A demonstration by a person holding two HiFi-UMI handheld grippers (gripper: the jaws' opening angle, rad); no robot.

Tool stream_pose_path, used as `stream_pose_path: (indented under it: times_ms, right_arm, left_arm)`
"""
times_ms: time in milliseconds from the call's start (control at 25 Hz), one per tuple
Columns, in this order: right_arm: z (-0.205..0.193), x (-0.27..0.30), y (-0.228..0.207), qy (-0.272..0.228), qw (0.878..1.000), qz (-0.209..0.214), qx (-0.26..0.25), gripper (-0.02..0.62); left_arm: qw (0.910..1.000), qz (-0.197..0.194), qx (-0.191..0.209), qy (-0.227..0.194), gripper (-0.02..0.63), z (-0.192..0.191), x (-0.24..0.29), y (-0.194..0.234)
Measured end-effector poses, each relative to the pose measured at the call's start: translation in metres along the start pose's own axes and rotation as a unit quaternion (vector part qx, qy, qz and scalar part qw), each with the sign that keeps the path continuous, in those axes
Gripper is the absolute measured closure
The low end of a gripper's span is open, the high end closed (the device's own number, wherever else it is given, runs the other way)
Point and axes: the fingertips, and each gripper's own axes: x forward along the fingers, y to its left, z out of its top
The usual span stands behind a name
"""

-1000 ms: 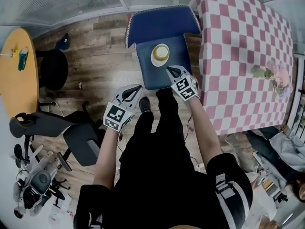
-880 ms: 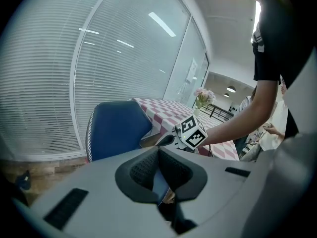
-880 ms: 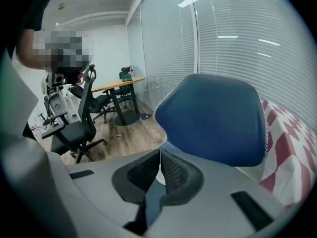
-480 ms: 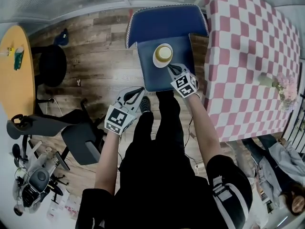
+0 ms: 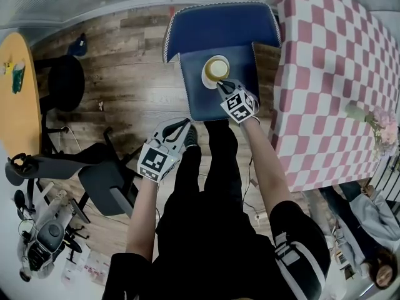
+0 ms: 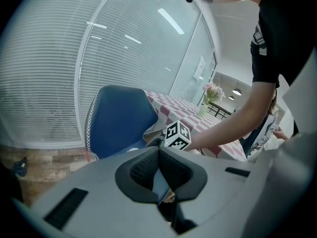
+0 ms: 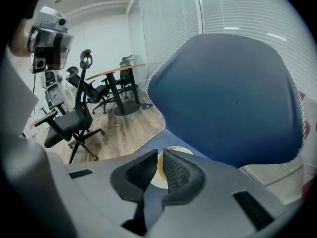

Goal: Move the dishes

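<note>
Your right tongs (image 5: pixel 222 85) have come down toward the blue padded chair (image 5: pixel 212 30) over the last second. Their tips were short of the round dish (image 5: pixel 216 69), white at the rim and yellow in the middle, and now sit at its near edge in the head view. Their jaws have just been opening from nearly closed to a narrow gap, with nothing between the pads yet. That looks like you setting up to pinch the rim, so the move has not begun and the dish lies untouched on the chair seat.

In the right gripper view the dish (image 7: pixel 159 172) shows through the slit between the jaws and just beyond the tips (image 7: pixel 160 151), so you are lined up on it. I cannot tell whether the tips already touch the rim. You will probably need a wider gap, or a lower angle, to get one jaw under the edge.

Your left tongs (image 5: pixel 181 125) have sunk a little too. They hang beside your leg over the wooden floor, well apart from the dish. Their jaws (image 6: pixel 158 150) are pressed together at the tips and hold nothing.

The bench with the pink-and-white chequered cloth (image 5: pixel 325 74) stands just beside the chair, on your right.
</note>
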Motion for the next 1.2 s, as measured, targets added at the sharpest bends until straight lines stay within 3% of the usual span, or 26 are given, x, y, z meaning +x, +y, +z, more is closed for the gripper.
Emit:
stream_pose_path:
  times_ms: [560, 840, 1200]
  right_arm:
    - [-0.036, 0.071, -0.015, 0.036, 0.999, -0.010, -0.028, 0.538]
    - [-0.049, 0.095, -0.017, 0.072, 0.991, -0.019, -0.115, 0.538]
    - [-0.058, 0.117, -0.031, 0.090, 0.991, -0.026, -0.097, 0.531]
  left_arm:
    - [0.9996, -0.002, -0.021, 0.016, 0.583, -0.037, 0.033, 0.021]
    - [0.9992, -0.004, -0.026, 0.029, 0.583, -0.047, 0.045, 0.026]
    - [0.9990, -0.007, -0.030, 0.033, 0.583, -0.051, 0.051, 0.033]
